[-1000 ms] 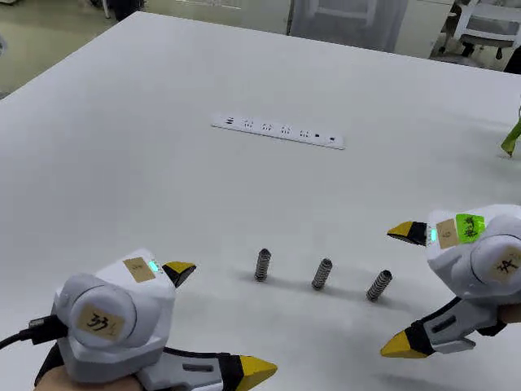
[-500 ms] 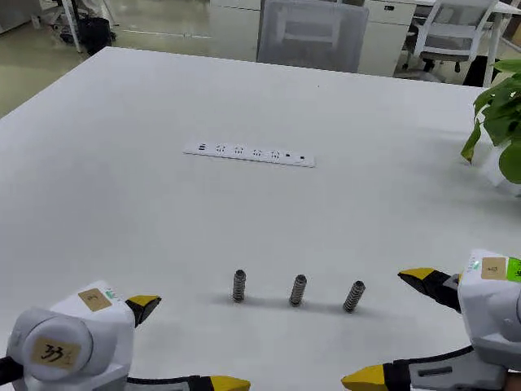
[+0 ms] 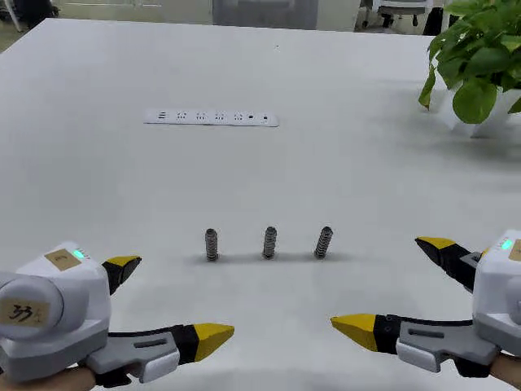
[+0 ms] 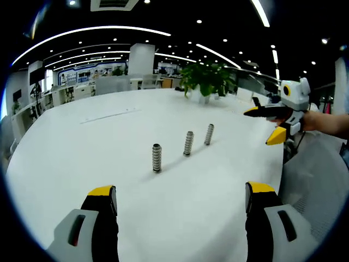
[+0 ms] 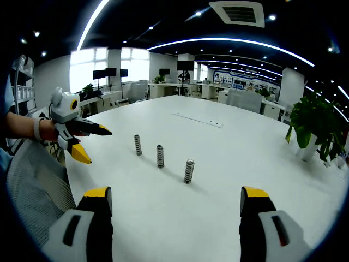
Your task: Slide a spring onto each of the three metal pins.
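Evidently idle for the moment: left gripper (image 3: 169, 297) held low at the near left of the table (image 3: 366, 163), jaws spread wide, nothing between them. Same for the right gripper (image 3: 391, 283) at the near right: spread, empty, yellow tips aimed inward toward the middle. Kept well short of the work on both sides, probably to leave the row in plain sight.

Ahead of both and farther out on the white surface: left spring (image 3: 212, 243), middle spring (image 3: 269, 242) and right spring (image 3: 324, 242), upright in a straight, evenly spaced row, the right one a touch tilted. Standing like that most likely because of a pin inside each coil, though hard to confirm with the pins hidden by the coils. Looks as if all three are seated, so little or nothing left to slide on.

From the left gripper view, the same row with the right gripper beyond it; from the right gripper view, the mirror of that.

Farther out, a white power strip (image 3: 212, 117) flat on the table, well apart from the row, and a potted plant (image 3: 476, 57) at the far right — neither part of the job.
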The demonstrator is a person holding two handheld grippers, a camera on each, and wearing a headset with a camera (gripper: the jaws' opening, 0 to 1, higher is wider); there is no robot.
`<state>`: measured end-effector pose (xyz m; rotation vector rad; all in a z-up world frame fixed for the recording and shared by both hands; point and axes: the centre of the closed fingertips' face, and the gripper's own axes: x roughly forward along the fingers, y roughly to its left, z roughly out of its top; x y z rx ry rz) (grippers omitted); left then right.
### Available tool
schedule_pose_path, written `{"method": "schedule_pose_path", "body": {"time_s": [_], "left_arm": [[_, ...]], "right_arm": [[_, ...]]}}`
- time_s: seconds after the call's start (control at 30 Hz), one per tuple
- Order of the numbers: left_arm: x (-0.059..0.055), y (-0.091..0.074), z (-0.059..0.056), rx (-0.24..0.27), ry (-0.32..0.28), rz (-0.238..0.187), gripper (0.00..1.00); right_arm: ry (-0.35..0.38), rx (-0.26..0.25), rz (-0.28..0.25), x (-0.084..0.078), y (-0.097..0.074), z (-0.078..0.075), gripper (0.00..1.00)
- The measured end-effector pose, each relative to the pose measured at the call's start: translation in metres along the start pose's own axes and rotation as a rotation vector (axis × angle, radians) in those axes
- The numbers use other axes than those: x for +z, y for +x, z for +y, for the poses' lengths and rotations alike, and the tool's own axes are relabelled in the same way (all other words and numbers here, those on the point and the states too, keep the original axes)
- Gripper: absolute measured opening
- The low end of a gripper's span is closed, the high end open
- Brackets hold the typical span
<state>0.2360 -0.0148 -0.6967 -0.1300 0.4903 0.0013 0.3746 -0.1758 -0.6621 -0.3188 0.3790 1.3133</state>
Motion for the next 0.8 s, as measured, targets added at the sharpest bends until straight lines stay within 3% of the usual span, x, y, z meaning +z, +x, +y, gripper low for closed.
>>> {"method": "schedule_pose_path", "body": {"time_s": [0.1, 0.3, 0.47, 0.63, 0.8], "left_arm": [[0.0, -0.001, 0.002, -0.001, -0.001, -0.005, 1.0], [0.006, -0.003, 0.0, 0.008, 0.02, -0.023, 1.0], [0.012, -0.002, -0.006, 0.006, 0.079, -0.035, 1.0], [-0.002, -0.002, -0.006, -0.002, 0.104, 0.013, 1.0], [0.006, -0.003, -0.011, 0.003, 0.111, -0.004, 1.0]], "right_arm": [[0.022, -0.042, -0.032, 0.001, -0.004, -0.005, 0.99], [-0.008, -0.069, -0.02, -0.006, -0.009, -0.006, 0.99], [-0.079, -0.049, -0.026, -0.005, -0.004, 0.003, 0.99], [-0.137, 0.002, 0.006, -0.013, 0.002, 0.017, 0.99], [-0.158, 0.004, 0.005, -0.013, 0.001, 0.017, 0.99]]}}
